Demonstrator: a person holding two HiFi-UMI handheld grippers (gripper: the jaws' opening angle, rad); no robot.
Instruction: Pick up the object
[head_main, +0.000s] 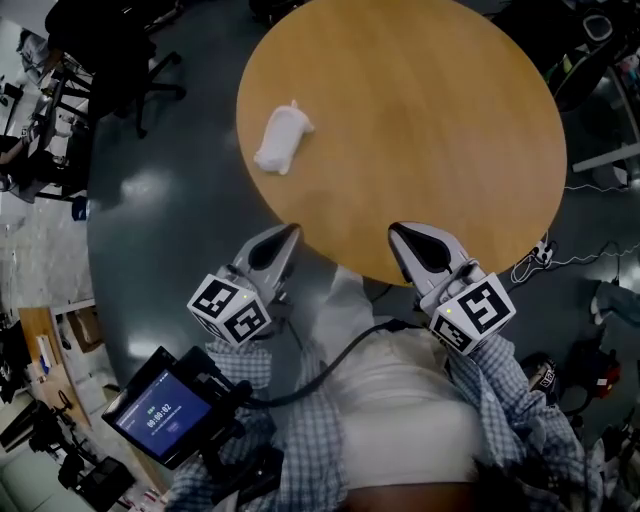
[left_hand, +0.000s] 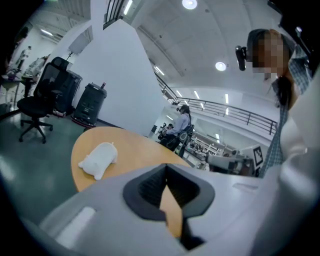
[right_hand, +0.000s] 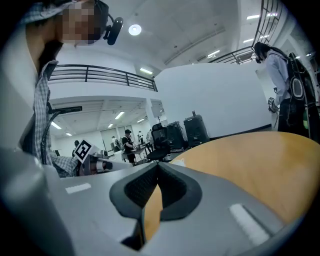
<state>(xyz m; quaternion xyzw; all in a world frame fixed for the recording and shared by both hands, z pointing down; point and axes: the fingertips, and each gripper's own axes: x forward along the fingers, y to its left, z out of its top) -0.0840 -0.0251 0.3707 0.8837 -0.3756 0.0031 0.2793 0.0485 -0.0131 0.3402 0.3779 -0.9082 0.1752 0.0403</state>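
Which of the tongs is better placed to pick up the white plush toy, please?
The left tongs: the white plush toy lies on the left side of the table, nearly straight ahead of them, while the right tongs sit further across. Both are shut and empty.

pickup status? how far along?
Done: nothing yet. The white plush toy lies untouched on the round table.
In hand: the left gripper and right gripper sit at the table's near edge, jaws together, both empty. The left one is nearer the toy.
Left: reach the toy, open, grip, lift.
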